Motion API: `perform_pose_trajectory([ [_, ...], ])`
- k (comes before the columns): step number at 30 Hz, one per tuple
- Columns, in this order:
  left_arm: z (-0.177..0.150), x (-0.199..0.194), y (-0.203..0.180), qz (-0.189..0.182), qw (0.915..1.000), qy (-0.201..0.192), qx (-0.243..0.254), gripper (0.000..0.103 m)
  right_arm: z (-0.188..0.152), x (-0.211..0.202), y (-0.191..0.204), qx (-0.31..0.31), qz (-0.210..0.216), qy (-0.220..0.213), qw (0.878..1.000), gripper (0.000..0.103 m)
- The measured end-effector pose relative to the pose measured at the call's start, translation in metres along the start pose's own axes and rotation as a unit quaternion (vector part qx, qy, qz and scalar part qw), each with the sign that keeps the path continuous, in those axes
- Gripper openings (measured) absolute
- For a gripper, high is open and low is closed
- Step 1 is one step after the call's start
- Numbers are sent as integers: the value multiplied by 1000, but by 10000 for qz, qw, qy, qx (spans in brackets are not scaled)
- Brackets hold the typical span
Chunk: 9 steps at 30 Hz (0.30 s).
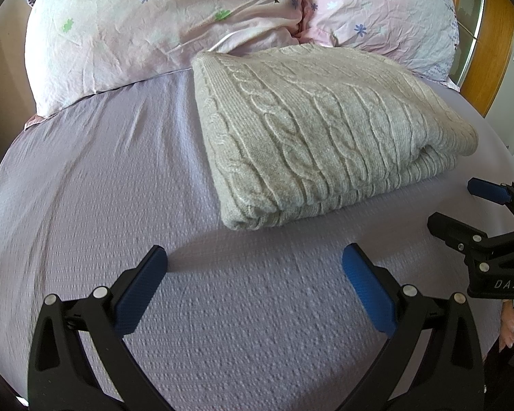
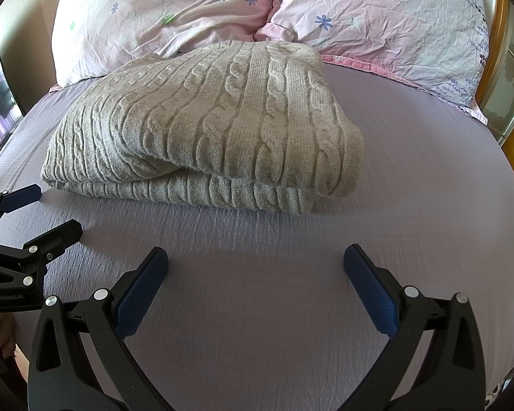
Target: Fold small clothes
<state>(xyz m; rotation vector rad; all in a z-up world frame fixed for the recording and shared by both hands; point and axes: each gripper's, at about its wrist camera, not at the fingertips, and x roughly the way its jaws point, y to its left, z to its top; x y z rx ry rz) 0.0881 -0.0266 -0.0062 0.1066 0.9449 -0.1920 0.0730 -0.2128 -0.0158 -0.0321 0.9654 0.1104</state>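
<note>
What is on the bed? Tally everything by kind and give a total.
Folded cable-knit sweater: 1
Pillows: 2, the left pillow and the right pillow
Grippers, both open and empty: 2, the left gripper and the right gripper
Total: 5, over the lilac bedsheet

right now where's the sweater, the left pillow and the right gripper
sweater (image 2: 222,109): right wrist view, top folded layer
left pillow (image 1: 147,20): left wrist view, middle of its face
right gripper (image 2: 256,257): right wrist view, midway between open fingertips

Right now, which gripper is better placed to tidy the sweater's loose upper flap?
Probably the right gripper. The sweater shows its open layered edge toward that view, with the flap lifted. The left gripper faces a closed folded corner. Both are open, holding nothing.
</note>
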Motion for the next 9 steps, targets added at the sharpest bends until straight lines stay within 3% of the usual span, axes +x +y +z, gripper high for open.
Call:
perform_pose_trajectory([
  [9, 0, 0, 0, 0, 10000, 1, -3, 101, 0, 0, 0, 0, 0, 0, 10000, 102],
])
